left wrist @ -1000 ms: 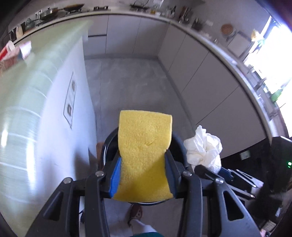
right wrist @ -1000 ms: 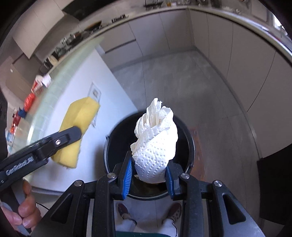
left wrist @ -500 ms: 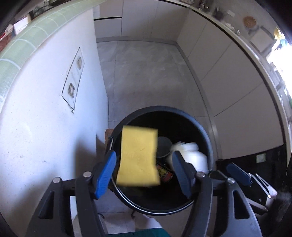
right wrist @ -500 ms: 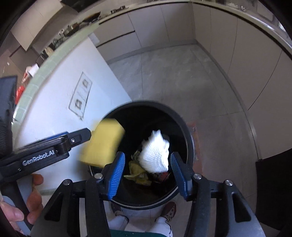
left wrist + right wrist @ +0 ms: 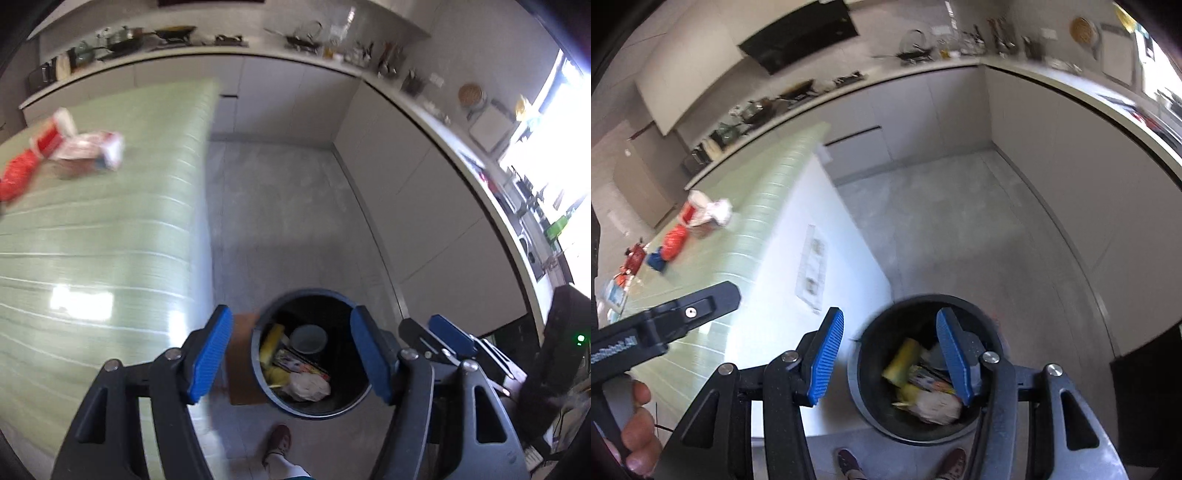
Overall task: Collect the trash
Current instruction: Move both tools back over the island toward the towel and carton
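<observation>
1. Left gripper (image 5: 291, 354), left wrist view: jaws stand apart with nothing between the blue pads. A second ago they were clamped on a yellow sponge; they have just been opening, and the sponge has dropped clear
2. Same view: the sponge (image 5: 271, 341) now lies inside the black trash bin (image 5: 314, 408), standing on edge against the left inner wall, next to a round grey container and a crumpled pale wad (image 5: 308, 386)
3. Same view: the bin sits lower and smaller in the frame than half a second ago, and the green counter (image 5: 103, 229) with red-and-white wrappers (image 5: 74, 146) has come into sight. Judgement: the hand has lifted away from the bin
4. Right gripper (image 5: 890, 360), right wrist view: jaws released and empty. A second ago they gripped a white paper towel; they opened early in that second and have held the same gap since
5. Same view: a crumpled pale wad (image 5: 938, 404), probably that towel, rests in the bin beside the sponge. Further wrappers (image 5: 701, 214) and red and blue scraps (image 5: 665, 249) remain on the counter
6. Meaning for the task: both items are deposited; judged from the counter, more trash remains to be fetched
</observation>
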`<control>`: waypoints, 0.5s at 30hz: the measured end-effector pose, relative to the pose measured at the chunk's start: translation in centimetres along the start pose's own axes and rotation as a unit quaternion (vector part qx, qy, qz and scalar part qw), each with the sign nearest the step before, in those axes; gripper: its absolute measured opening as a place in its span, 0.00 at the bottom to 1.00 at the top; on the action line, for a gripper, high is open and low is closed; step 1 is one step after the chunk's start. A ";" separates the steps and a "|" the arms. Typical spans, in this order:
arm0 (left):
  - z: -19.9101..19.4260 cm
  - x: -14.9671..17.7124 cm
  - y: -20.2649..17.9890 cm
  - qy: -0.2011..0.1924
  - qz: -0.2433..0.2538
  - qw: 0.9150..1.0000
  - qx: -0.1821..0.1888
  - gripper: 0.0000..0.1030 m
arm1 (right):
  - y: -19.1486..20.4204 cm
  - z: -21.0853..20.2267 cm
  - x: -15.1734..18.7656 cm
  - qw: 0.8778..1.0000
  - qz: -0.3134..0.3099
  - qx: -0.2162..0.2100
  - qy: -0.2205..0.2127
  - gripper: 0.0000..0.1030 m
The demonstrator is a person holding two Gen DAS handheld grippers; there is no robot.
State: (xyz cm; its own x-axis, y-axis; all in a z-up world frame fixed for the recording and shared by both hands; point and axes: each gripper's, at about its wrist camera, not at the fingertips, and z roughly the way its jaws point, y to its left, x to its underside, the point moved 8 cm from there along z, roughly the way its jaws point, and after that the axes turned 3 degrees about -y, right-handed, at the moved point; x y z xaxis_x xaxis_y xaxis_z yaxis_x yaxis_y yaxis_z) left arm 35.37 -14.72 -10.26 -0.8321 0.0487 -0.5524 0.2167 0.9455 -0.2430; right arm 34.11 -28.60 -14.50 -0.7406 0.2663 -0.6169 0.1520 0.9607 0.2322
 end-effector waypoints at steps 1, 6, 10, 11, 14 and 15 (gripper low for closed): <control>-1.4 -0.3 2.0 -0.008 -0.008 1.000 -0.007 0.67 | 1.7 0.1 -0.4 1.000 -0.005 -0.006 -0.002 0.54; -5.0 -0.5 11.9 -0.024 -0.047 0.998 -0.037 0.67 | 10.8 1.2 -0.6 0.999 -0.030 -0.037 -0.008 0.54; -7.4 -0.3 21.4 -0.035 -0.065 0.993 -0.095 0.68 | 18.7 3.1 -0.4 0.997 -0.048 -0.058 -0.009 0.54; -7.5 -0.1 22.6 -0.037 -0.070 0.992 -0.100 0.68 | 20.0 3.7 -0.3 0.997 -0.050 -0.064 -0.007 0.54; -8.7 -0.2 27.6 -0.047 -0.085 0.987 -0.126 0.68 | 24.5 5.3 -0.1 0.996 -0.057 -0.073 -0.002 0.54; -9.0 -0.1 28.8 -0.048 -0.089 0.986 -0.133 0.68 | 25.6 5.7 -0.1 0.995 -0.060 -0.074 0.000 0.54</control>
State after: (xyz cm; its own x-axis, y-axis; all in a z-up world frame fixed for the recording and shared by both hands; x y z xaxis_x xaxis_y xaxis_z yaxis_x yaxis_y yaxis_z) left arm 37.11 15.37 -10.06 -0.7904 -0.1437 -0.5954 -0.0797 0.9880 -0.1326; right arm 41.80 -3.61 -12.80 -0.7477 0.1496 -0.6470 -0.0362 0.9637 0.2646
